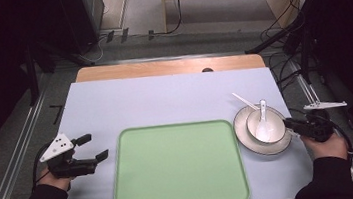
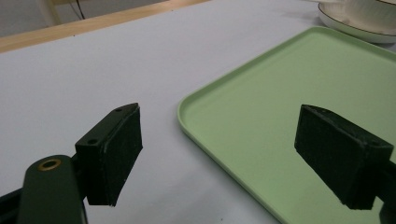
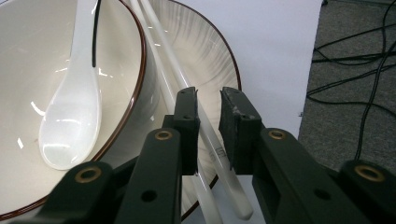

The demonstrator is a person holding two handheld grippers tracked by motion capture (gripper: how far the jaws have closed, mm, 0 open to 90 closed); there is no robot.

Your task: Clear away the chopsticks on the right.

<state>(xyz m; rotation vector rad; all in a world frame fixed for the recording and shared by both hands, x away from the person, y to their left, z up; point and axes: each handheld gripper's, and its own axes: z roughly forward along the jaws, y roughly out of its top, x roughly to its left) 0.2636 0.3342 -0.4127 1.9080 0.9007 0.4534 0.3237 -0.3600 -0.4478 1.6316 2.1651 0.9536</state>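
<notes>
A white bowl [image 1: 276, 129] stands on a brown-rimmed plate [image 1: 240, 122] at the right of the table, with a white spoon [image 1: 262, 122] lying in it. Two white chopsticks [image 1: 245, 100] rest across the plate's far rim. My right gripper [image 1: 289, 124] reaches the plate from the right. In the right gripper view the bowl [image 3: 28, 70], spoon [image 3: 70, 121] and plate [image 3: 205, 51] lie just ahead, and my right gripper [image 3: 208, 107] has its jaws narrowed around a chopstick [image 3: 175, 65], a sliver of gap left. My left gripper [image 1: 96, 145] [image 2: 219, 154] stands open and empty beside the green tray [image 1: 172, 126].
The tray's rim [image 2: 180, 112] lies between my left jaws, with the plate [image 2: 350, 28] beyond its far corner. A pale sheet [image 1: 164, 96] covers the table, with a wooden strip [image 1: 171, 67] at the back. Cables [image 3: 355, 79] lie on the floor past the table's right edge.
</notes>
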